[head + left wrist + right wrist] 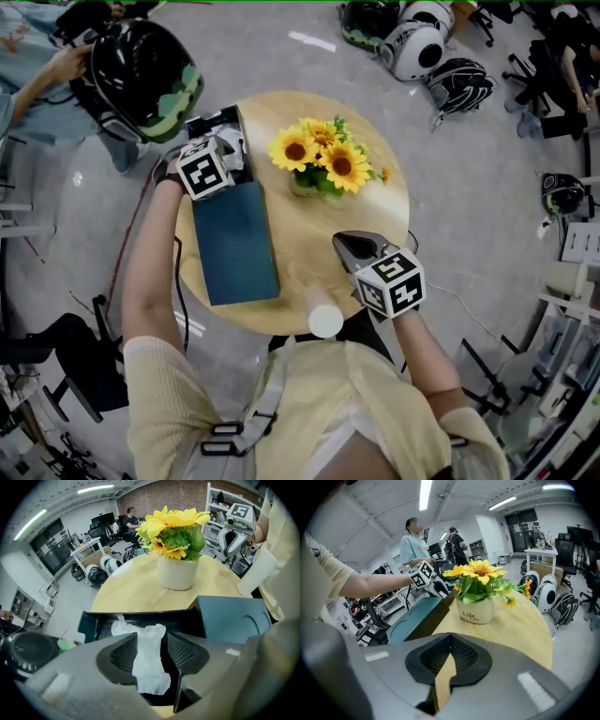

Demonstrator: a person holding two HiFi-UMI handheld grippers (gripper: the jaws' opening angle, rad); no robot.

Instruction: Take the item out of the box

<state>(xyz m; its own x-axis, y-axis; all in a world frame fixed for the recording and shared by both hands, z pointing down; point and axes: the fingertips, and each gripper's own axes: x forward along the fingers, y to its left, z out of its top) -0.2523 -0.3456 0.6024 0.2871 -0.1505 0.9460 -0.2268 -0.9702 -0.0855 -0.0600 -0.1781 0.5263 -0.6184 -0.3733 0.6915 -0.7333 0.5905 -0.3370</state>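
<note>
We look down on a round wooden worktop (pixel 309 281) with grey floor open on all sides. At its far-left rim sits an open black box (pixel 89 625), one corner right at the edge. A teal lid (pixel 234 244) lies flat just beside the box and runs towards us. Its near end stops close to the worktop's near-left rim.

The left gripper (pixel 151 641) reaches into the box. Its jaws are drawn in on a crumpled white wrapped item (pixel 149 667), which fills the gap between the pads and looks pinched at its middle. Part of the item lies over the box's dark interior. We cannot tell whether it has lifted clear of the box floor.

A white pot of sunflowers (pixel 319 159) stands upright past the middle of the worktop, near the lid's far right corner but apart from it. Between the lid and the right gripper (pixel 449 651) we see a bare stretch of wood. The right gripper is over the near-right part of the worktop, its jaws together at the tips and holding nothing. A white cup (pixel 325 321) stands at the near rim.

On the floor beyond the far edge lie several helmets (pixel 417 42). At far left a person holds a black helmet (pixel 141 75) close to the box corner.
</note>
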